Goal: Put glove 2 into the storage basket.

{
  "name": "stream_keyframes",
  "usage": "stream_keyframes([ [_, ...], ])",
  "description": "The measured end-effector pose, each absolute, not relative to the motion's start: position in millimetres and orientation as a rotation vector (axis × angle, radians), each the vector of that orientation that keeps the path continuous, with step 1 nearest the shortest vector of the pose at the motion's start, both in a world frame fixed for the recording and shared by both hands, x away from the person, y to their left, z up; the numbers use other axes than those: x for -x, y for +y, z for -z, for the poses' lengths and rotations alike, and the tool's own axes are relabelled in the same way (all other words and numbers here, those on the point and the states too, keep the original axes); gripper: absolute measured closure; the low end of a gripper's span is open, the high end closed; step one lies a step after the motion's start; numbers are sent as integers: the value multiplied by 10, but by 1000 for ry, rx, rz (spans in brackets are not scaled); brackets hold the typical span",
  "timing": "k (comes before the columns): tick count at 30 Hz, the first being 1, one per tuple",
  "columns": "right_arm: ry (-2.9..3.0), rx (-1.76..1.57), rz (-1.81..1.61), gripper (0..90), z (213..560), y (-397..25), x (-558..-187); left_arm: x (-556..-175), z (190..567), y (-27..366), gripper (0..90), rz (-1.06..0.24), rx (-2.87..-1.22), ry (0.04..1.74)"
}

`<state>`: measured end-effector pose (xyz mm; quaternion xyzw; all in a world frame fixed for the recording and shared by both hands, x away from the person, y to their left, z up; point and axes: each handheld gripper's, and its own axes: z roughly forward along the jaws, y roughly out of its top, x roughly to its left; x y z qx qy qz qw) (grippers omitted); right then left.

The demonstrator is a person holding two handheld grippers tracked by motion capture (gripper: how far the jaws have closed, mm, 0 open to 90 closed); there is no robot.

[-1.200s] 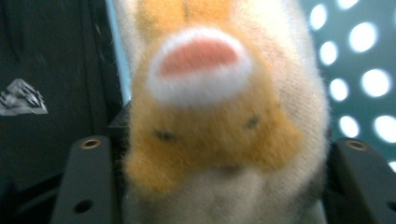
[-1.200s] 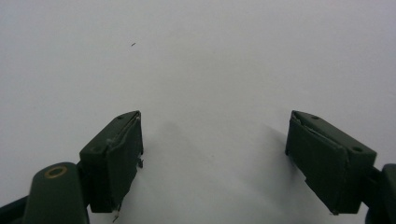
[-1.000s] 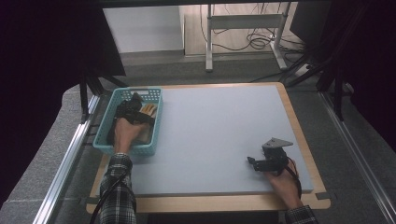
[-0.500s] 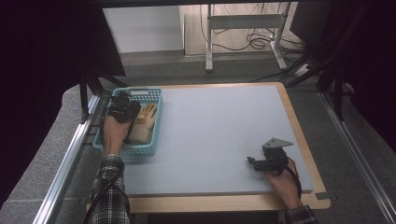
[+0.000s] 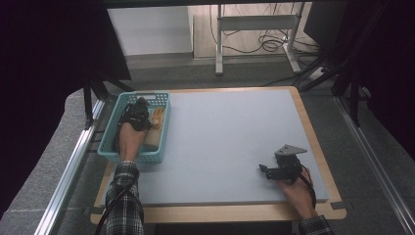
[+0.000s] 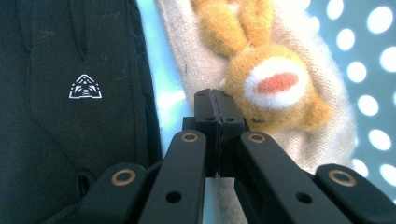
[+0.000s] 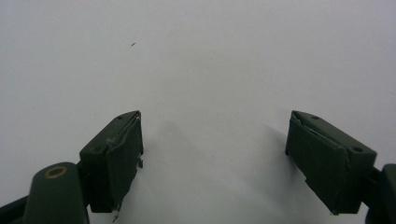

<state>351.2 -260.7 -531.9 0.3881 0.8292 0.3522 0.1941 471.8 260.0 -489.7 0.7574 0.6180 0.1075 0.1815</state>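
Note:
A teal plastic basket (image 5: 129, 156) stands at the table's left edge. My left gripper (image 5: 139, 105) is down inside its far half, and its jaws (image 6: 215, 105) are pressed together with nothing visible between them. Just beyond the tips lies an orange plush animal (image 6: 275, 84) on a cream knitted cloth (image 6: 187, 56), with a black glove (image 6: 70, 93) to the left. In the high view the plush (image 5: 156, 117) shows to the right of the gripper. My right gripper (image 5: 264, 170) rests low over the grey mat (image 5: 225, 132) near the front right, open (image 7: 215, 140) and holding nothing.
The grey mat covers most of the wooden tabletop (image 5: 220, 213). A metal rail (image 5: 68, 171) runs along the left side. A white desk frame (image 5: 254, 29) and cables stand on the floor beyond the table.
My left hand has moved forward in the basket, from its near half toward the far end. The right gripper has stayed still.

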Motion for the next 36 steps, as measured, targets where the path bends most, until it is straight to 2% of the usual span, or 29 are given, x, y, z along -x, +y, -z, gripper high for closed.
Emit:
stream_keyframes([
  [3, 2326, -1088, -988, 185, 5319, -2607, -3512, -4694, 4906, 2669, 879, -297, -2110, 1749],
  [10, 2325, -1088, -988, 185, 5319, -2607, -3511, -4609, 4849, 2755, 679, -395, -2102, 1745],
  [17, 2325, -1087, -988, 186, 5319, -2607, -3511, -4565, 4803, 2808, 529, -434, -2078, 1743],
  [36, 2325, -1086, -988, 185, 5320, -2607, -3511, -4413, 4659, 2964, 307, -487, -2024, 1687],
])
